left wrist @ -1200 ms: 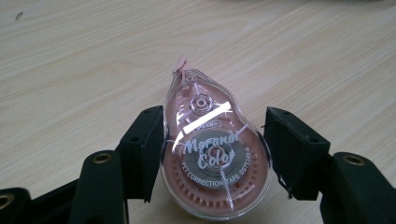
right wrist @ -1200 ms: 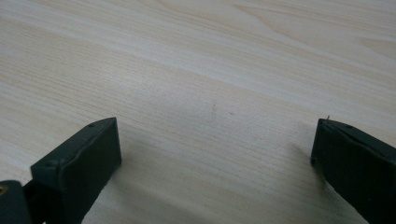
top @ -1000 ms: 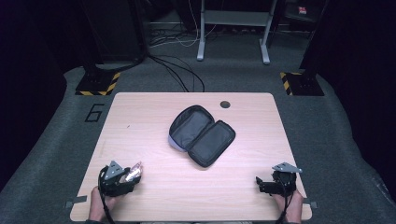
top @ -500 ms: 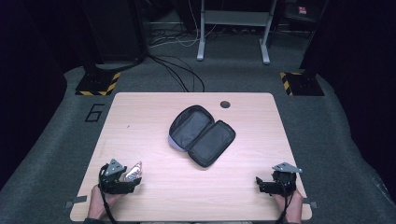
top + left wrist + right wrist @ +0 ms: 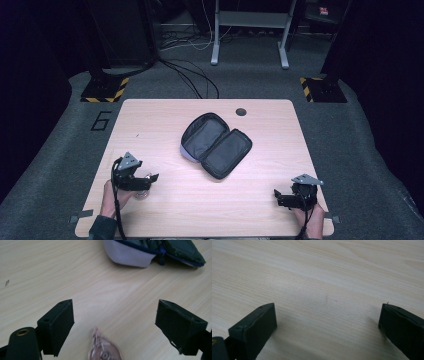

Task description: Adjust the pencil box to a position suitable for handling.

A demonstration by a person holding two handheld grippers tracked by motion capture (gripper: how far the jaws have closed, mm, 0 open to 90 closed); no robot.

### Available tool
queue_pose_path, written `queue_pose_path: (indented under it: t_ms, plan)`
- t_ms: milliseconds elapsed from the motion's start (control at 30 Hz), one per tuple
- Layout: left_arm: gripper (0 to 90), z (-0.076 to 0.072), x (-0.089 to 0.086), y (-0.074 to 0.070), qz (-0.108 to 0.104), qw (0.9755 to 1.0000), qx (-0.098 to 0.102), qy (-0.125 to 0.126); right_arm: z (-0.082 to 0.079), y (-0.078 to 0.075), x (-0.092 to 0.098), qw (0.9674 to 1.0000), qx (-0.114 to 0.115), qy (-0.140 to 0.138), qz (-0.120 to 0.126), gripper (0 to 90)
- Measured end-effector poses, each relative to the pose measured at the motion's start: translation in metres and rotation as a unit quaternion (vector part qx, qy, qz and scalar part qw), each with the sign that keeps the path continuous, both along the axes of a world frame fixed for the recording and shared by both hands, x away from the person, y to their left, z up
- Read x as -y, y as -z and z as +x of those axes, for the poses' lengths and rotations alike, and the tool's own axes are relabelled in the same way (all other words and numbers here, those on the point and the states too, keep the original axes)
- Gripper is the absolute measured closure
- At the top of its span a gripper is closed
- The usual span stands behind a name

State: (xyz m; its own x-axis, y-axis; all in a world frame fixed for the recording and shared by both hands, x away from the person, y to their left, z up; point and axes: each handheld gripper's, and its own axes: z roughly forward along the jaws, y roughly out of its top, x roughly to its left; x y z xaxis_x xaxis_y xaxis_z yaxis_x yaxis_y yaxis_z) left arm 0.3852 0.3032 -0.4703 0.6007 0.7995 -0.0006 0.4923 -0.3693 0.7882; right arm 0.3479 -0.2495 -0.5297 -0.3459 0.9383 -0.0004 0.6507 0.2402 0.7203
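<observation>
On the pale wood-grain table [image 5: 165,120], both jaws stand open; the left's just widened over a clear teardrop tape dispenser [image 5: 105,351].

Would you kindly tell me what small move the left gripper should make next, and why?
Probably lower the left gripper and close on the small clear plastic tape dispenser. Its jaws have just been opening and stand wide, the dispenser lying loose on the light wooden table between them, untouched. The open dark zipped pouch waits farther up the table.

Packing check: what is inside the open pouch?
The open pouch shows only dark lining in both halves. Its pale underside hides the table beneath it.
</observation>
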Motion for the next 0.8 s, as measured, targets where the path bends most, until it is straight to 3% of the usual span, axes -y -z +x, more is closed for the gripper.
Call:
queue_pose_path:
  t_ms: [267, 500, 533, 800]
  plan:
    - [14.4, 0.036, 0.022, -0.014, 0.007, 0.9998, -0.006, 0.016, 0.0, 0.0, 0.0, 1.0, 0.0, 0.0, 0.0, 1.3]
    - [17.0, 0.068, 0.037, -0.018, 0.026, 0.9994, -0.008, 0.02, 0.0, 0.0, 0.0, 1.0, 0.0, 0.0, 0.0, 1.3]
    - [18.2, 0.073, 0.039, -0.016, 0.021, 0.9996, -0.002, 0.017, 0.0, 0.0, 0.0, 1.0, 0.0, 0.0, -0.001, 1.3]
    - [22.5, 0.102, 0.053, -0.01, 0.01, 0.9995, -0.022, 0.021, 0.0, 0.0, 0.0, 1.0, 0.0, 0.0, -0.001, 1.3]
